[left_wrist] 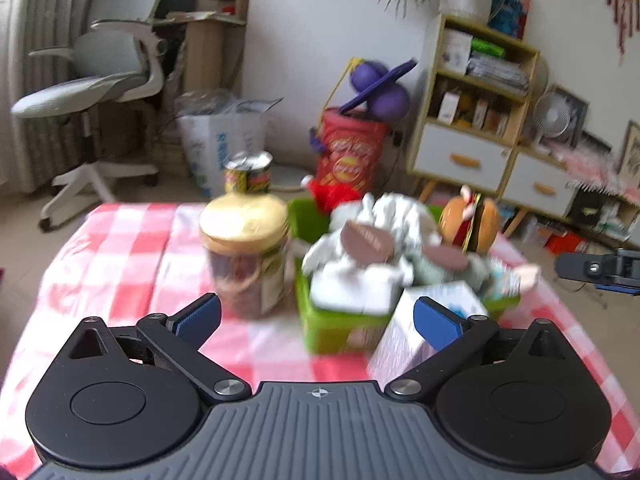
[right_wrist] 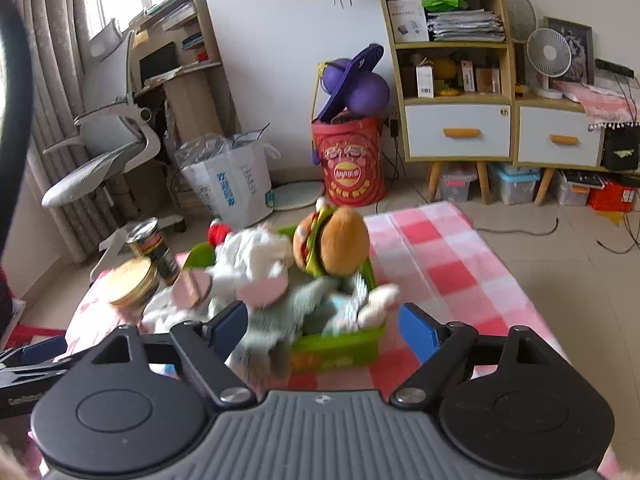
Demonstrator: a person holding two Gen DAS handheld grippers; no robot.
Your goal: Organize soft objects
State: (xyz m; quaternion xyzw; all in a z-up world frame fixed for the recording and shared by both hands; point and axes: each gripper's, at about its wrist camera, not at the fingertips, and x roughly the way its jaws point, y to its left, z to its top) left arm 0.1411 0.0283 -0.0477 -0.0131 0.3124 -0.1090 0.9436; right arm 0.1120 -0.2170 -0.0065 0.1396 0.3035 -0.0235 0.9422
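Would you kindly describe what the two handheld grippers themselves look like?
Both match: the left gripper and right gripper have blue finger pads on black linkage arms with silver pivot screws, two round black housings, and a ribbed grey centre plate bearing a small white emblem.

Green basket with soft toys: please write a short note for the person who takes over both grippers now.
Left gripper: open, holds nothing.
Right gripper: open, holds nothing; the grey-and-white plush lies just beyond its tips.
Green basket on the checked tablecloth is piled with that plush and the burger plush.
Glass jar, tin can and white box stand outside it.
Done: soft toys appear gathered.
Left: check that the overhanging plush sits securely.
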